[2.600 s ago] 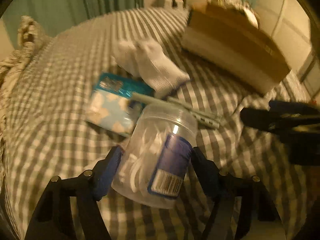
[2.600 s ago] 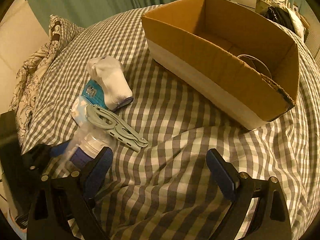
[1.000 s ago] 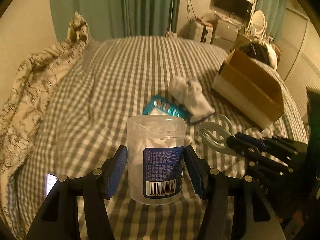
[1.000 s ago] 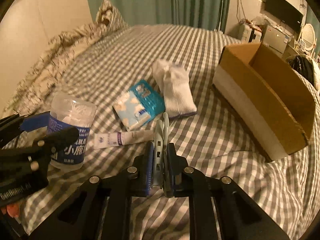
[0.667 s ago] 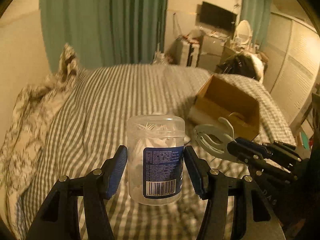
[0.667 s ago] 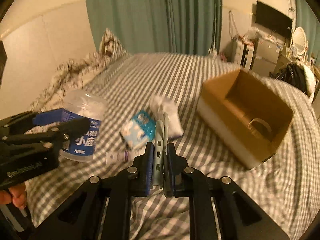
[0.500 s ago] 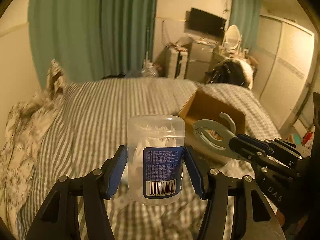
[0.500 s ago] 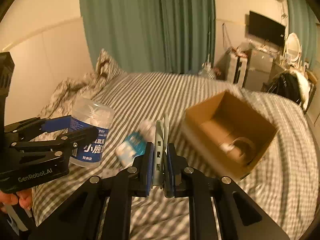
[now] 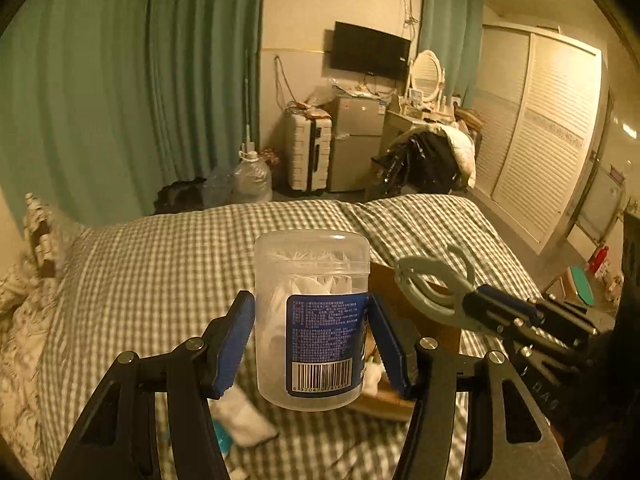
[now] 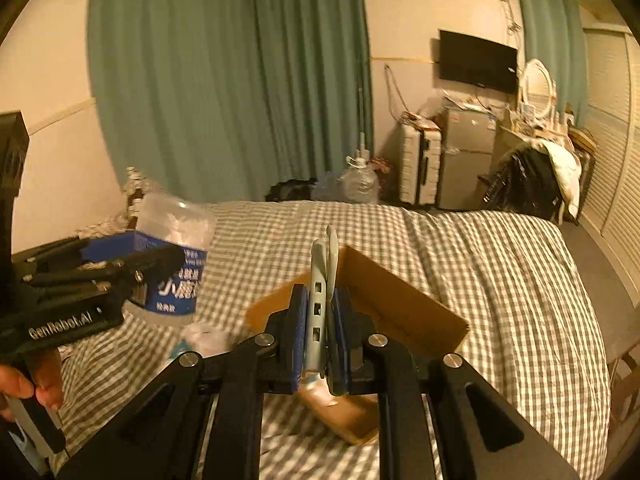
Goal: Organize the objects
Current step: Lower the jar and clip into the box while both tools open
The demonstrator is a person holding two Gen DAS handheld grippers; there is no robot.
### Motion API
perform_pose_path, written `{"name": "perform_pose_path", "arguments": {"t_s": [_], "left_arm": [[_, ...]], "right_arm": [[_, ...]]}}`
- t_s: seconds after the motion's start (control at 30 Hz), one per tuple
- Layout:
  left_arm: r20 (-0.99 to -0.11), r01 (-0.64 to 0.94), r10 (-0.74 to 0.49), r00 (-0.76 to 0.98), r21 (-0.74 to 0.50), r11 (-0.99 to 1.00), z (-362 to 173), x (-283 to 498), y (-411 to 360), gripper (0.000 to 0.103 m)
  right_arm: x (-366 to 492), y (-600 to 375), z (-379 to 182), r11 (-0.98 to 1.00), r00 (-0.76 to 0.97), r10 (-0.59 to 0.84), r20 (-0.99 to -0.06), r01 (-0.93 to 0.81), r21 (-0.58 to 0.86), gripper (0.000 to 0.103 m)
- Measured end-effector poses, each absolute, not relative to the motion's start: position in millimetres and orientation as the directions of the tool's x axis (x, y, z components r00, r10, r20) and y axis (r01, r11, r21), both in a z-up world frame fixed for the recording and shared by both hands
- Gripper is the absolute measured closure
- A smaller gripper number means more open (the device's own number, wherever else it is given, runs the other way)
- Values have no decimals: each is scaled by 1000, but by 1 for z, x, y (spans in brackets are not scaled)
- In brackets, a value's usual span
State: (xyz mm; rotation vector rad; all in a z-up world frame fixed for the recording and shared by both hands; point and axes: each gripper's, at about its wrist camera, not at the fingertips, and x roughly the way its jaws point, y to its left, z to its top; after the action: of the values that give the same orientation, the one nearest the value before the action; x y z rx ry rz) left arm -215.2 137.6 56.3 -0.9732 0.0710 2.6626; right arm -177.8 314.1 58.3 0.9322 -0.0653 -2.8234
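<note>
Above the checked bed [image 9: 160,264], your left gripper [image 9: 312,338] pinches an upright clear jar [image 9: 312,320] between its blue pads. Just beside it, your right gripper [image 10: 320,332] is pressed onto a grey clip [image 10: 322,280], over the cardboard box [image 10: 400,304].

My right gripper [image 10: 320,344] is clamped on the grey clips [image 10: 323,280], centre frame, above the cardboard box [image 10: 400,304] on the checked bed [image 10: 500,264]. Left gripper [image 10: 132,264] at left edge grips the clear jar [image 10: 176,256], blue label. Green curtain [image 10: 224,80] behind.
</note>
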Motion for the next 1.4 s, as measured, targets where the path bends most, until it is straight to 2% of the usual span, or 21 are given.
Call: {"name": "perform_pose_path", "arguments": {"t_s": [0.3,0.53,0.57,0.6,0.63,0.67,0.7,0.73,0.8,0.97,1.03,1.27,1.33,1.4], "left_arm": [[-714,-348,275,-644,-47,-936,-3,-265,185,43],[-760,-397,290,-581,-46,-916,-35,-272,201,42],[-771,-405,292,-565,-49,-913,-37,-273,203,41],[-777,-405,289,-559,-49,-913,-38,-273,204,41],[-779,-401,277,-562,-36,-915,-37,-271,203,38],[-773,-401,272,-573,-25,-916,-33,-268,201,35],[-766,-400,271,-583,-20,-916,-29,-266,200,26],[-753,-397,270,-600,-13,-918,-22,-261,197,19],[-721,-391,279,-635,-11,-920,-4,-249,189,14],[-677,-356,272,-684,-17,-934,38,-223,166,13],[-657,-339,265,-705,-15,-941,53,-211,153,8],[-584,-230,188,-790,-1,-973,100,-153,94,6],[-568,-197,165,-807,-5,-980,107,-141,79,0],[-546,-159,138,-827,-9,-987,114,-122,58,0]], "right_arm": [[-226,350,2,-990,-739,-136,-660,68,127,90],[-230,358,-19,-992,-730,-114,-674,43,121,89],[-228,357,-16,-992,-735,-108,-670,39,117,87],[-226,358,-14,-993,-740,-101,-665,32,115,75],[-223,359,-9,-993,-747,-90,-658,21,113,56],[-221,358,-6,-994,-753,-85,-653,15,112,50],[-217,359,0,-994,-764,-78,-640,9,111,46],[-212,359,6,-994,-772,-76,-631,8,111,46],[-204,356,17,-994,-778,-73,-624,7,107,46],[-180,346,47,-996,-798,-64,-599,9,94,44],[-166,337,63,-996,-813,-68,-579,23,84,43],[-120,298,110,-994,-848,-112,-518,94,61,36],[-108,288,117,-992,-851,-127,-509,114,57,29],[-96,273,122,-989,-851,-146,-505,142,46,25]]}}
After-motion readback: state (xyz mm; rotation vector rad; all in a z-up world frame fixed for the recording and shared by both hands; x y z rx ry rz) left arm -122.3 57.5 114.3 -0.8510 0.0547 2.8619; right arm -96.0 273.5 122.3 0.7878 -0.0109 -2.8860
